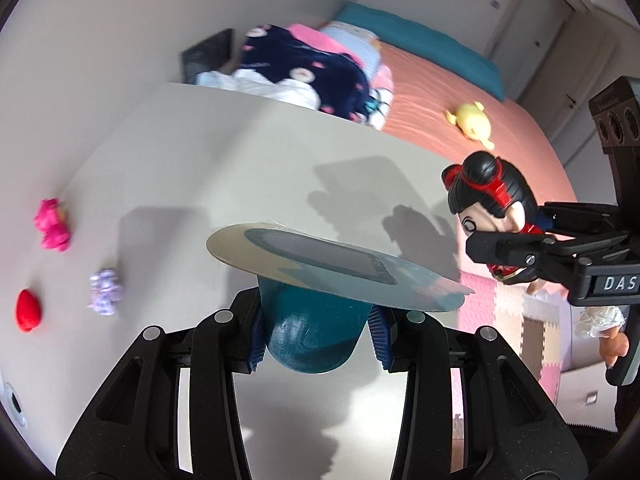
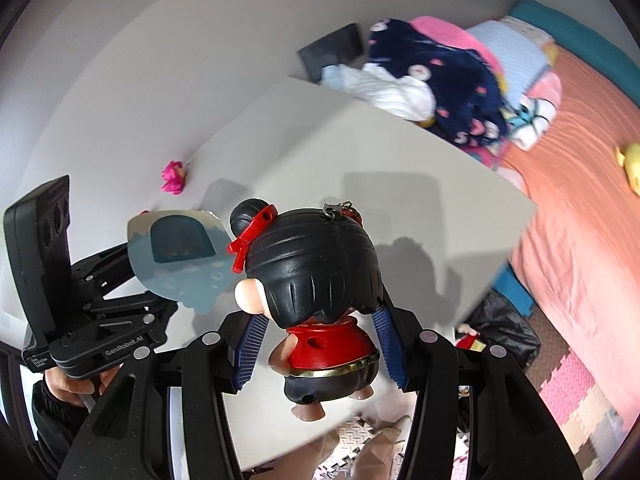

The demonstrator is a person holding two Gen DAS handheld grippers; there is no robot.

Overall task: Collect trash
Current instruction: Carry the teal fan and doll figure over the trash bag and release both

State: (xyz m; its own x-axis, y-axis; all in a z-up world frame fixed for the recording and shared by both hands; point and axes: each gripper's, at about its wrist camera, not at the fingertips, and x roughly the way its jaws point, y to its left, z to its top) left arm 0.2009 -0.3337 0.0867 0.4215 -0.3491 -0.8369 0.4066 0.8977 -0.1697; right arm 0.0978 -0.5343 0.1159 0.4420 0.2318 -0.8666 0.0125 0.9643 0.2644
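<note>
Two carries under way: left gripper (image 1: 316,332) fingers clamp a teal cup (image 1: 312,336) with peeled lid; right gripper (image 2: 320,344) fingers clamp a doll (image 2: 320,292). Next, presumably, release into the black bag (image 2: 504,332) beyond the right fingers.

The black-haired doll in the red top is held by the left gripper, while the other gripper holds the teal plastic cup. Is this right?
Not quite. The right wrist view shows the black-haired doll in the red top between the right gripper's blue pads. The left gripper holds the teal plastic cup.
</note>
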